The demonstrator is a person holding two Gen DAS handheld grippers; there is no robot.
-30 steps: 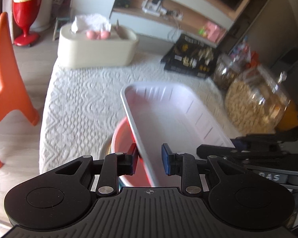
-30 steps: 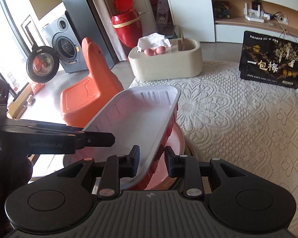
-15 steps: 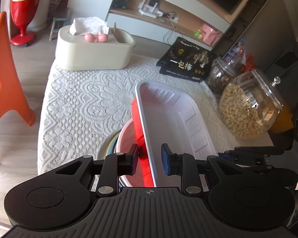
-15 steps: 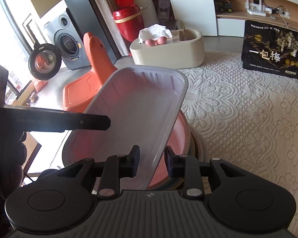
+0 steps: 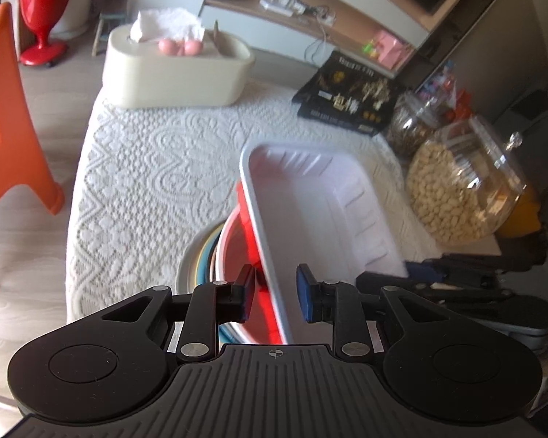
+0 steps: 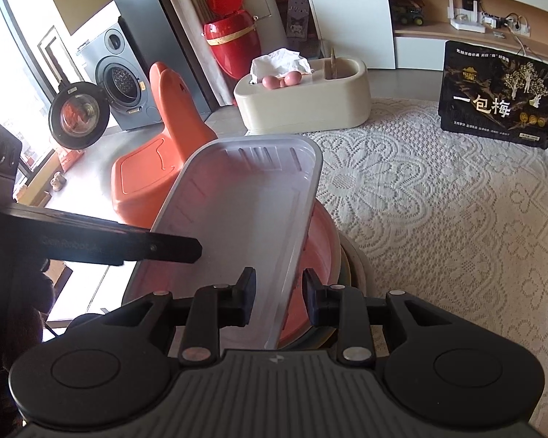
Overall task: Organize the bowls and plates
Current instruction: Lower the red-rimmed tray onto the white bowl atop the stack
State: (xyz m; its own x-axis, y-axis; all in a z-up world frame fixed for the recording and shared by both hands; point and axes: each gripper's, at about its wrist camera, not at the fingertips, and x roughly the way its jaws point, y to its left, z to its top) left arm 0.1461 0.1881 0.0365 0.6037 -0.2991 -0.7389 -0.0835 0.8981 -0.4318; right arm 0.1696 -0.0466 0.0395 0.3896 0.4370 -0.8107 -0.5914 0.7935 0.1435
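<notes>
A rectangular tray, white inside and red outside (image 5: 310, 204) (image 6: 237, 211), lies on a stack of round dishes: a pink bowl (image 5: 233, 252) (image 6: 319, 241) over blue and cream plates (image 5: 191, 259). My left gripper (image 5: 276, 292) straddles the tray's left long rim, fingers apart, not touching it. My right gripper (image 6: 277, 297) straddles the opposite long rim the same way, open. Each gripper shows as a dark arm in the other's view.
A white lace cloth (image 6: 438, 219) covers the table. At the far end stand a cream tissue box (image 5: 175, 69) and a black gift box (image 6: 498, 96). Glass jars of nuts (image 5: 464, 189) stand on the right. An orange chair (image 6: 157, 168) stands beside the table.
The tray came down from a steep tilt to lie flatter on the bowl. Both grippers' fingers have spread away from the tray's rims and let go.
</notes>
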